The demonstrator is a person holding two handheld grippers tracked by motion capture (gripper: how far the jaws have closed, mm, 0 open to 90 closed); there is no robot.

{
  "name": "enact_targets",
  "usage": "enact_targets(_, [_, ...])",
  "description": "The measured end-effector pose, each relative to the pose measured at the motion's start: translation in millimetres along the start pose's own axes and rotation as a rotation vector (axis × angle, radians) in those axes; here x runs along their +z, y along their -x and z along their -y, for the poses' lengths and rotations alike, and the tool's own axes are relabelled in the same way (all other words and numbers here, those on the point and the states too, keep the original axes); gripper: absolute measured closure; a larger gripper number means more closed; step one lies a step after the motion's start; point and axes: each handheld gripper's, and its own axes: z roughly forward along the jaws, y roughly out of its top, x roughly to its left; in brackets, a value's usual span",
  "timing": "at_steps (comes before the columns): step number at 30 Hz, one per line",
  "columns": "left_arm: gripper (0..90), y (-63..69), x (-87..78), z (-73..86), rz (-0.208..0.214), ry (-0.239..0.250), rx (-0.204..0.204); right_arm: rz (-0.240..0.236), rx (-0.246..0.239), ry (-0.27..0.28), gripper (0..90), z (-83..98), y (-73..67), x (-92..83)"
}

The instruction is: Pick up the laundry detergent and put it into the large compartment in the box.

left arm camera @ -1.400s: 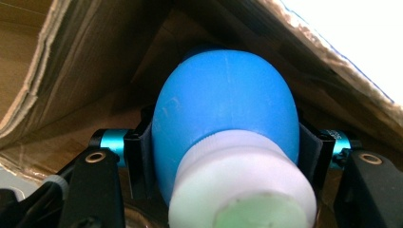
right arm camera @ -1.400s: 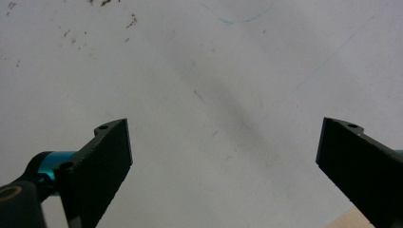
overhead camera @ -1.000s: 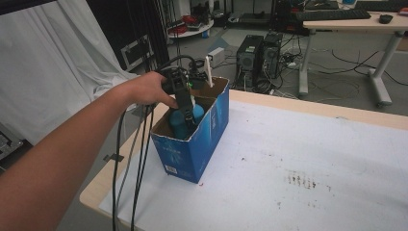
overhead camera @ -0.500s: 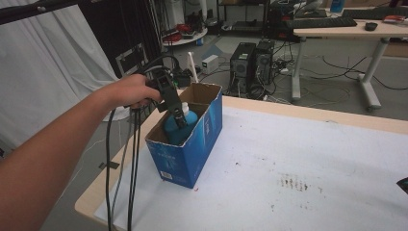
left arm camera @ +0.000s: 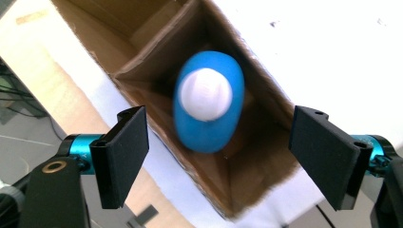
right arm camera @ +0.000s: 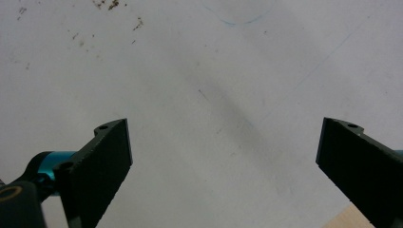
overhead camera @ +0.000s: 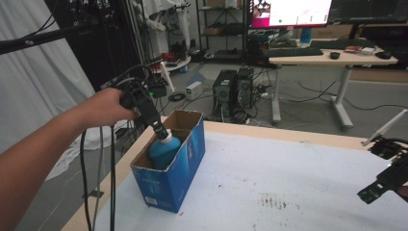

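Left tool (left arm camera: 216,156): my jaws gape wide above the blue bottle (left arm camera: 209,102) in the cardboard box (overhead camera: 185,159).
Right tool (right arm camera: 223,175): wide open, empty, over my bench (right arm camera: 214,71).

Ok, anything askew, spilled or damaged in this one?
Nothing spilled or damaged. The blue bottle stands upright in the open box, and the left gripper is open above it. Only small dark specks mark the white table cover.

Blue cardboard box (overhead camera: 169,168) with plain brown inside (left arm camera: 157,57), blue bottle (left arm camera: 209,114) with white cap (left arm camera: 206,92) inside the box, white table cover (overhead camera: 288,183) beside the box flecked with dark brown specks, black gripper jaws on teal-blue fittings.
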Motion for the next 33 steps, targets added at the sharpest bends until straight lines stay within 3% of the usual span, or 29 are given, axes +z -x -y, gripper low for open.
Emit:
enact_targets(7, [20.7,15.2,-13.7,-2.9,0.003,0.062,-0.006,0.002,-0.001,0.018,3.6,3.1,-2.1,-4.9])
enact_targets(8, [17.4,18.2,-15.6,-3.7,-0.002,0.069,-0.005,0.003,0.003,0.02,3.6,3.7,-3.2,-5.9])
enact_targets(11, [15.6,26.9,-22.7,-6.7,-0.004,0.1,0.027,0.005,0.0,0.029,3.6,5.8,-4.8,-8.7])
enact_targets(16, [1.7,45.4,-29.6,-14.2,-0.03,0.151,0.093,0.006,-0.003,0.046,3.6,8.2,-7.6,-13.4])
enact_targets(20, [1.5,57.6,-28.8,-22.6,-0.038,0.113,0.125,0.005,-0.002,0.058,3.6,9.8,-11.3,-15.9])
enact_targets(24, [1.6,73.1,-26.8,-33.8,-0.068,0.102,0.11,0.004,-0.016,0.069,3.6,10.7,-15.4,-17.4])
enact_targets(29, [1.6,97.9,-19.7,-52.6,-0.01,0.088,0.145,0.001,-0.024,0.072,3.6,11.8,-20.5,-18.7])
enact_targets(33, [1.6,118.6,-7.1,-72.2,-0.003,0.053,0.149,-0.006,-0.025,0.076,3.6,13.1,-22.6,-18.5])
